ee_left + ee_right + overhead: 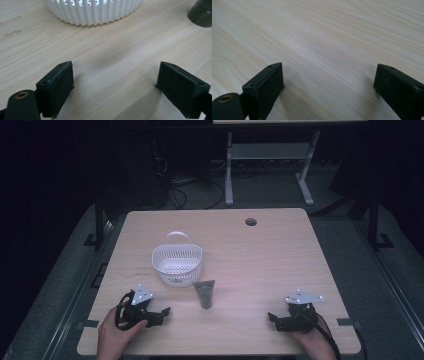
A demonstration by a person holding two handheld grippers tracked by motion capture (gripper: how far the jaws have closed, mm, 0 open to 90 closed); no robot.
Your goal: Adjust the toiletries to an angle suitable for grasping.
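While both the left gripper (116, 82) and right gripper (329, 82) gape empty, the frame crops the dark tube (202, 13).

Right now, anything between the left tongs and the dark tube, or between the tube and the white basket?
Nothing visible. Bare wood lies between the open left tongs and the dark grey squeeze tube lying flat on the light wooden table. The white slotted plastic basket sits just behind the tube, with nothing between them.
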